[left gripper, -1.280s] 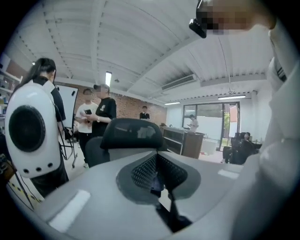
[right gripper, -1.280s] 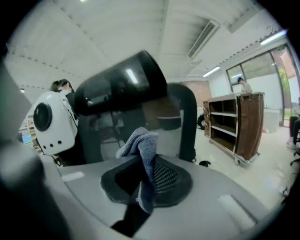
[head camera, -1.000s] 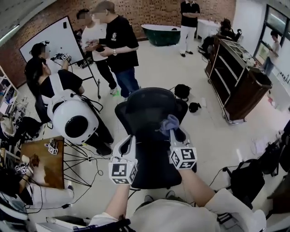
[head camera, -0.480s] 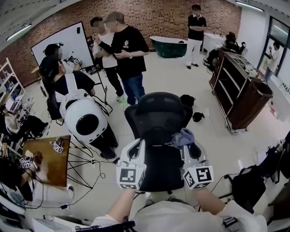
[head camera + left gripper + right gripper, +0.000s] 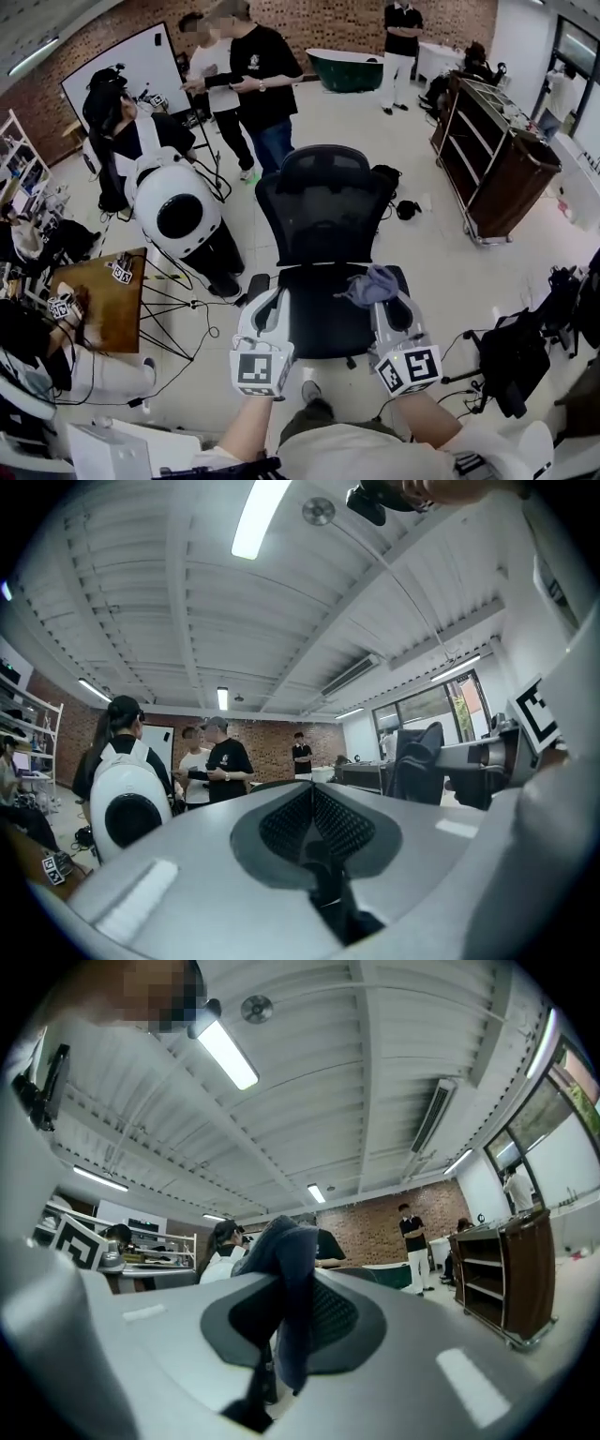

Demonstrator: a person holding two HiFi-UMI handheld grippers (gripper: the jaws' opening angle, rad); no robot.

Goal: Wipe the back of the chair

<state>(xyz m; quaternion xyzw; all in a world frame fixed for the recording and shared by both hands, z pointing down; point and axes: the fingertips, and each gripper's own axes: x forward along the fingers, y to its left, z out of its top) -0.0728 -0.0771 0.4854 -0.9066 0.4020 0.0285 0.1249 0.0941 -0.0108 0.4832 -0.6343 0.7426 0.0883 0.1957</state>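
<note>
The chair (image 5: pixel 323 202) stood right in front of both grippers, with its tall back upright and its seat (image 5: pixel 319 323) between them. The left gripper (image 5: pixel 266 298) was by the seat's left edge. The right gripper (image 5: pixel 386 302) was by its right edge, pinching a cloth (image 5: pixel 372 283). Bare floor (image 5: pixel 427 253) lay open on the right, up to the brown cart (image 5: pixel 497 178). On the left, a round white pod (image 5: pixel 178 214), thin black legs (image 5: pixel 173 314) and a wooden table (image 5: pixel 111 305) crowded close. People (image 5: pixel 248 70) stood behind the chair.
</note>
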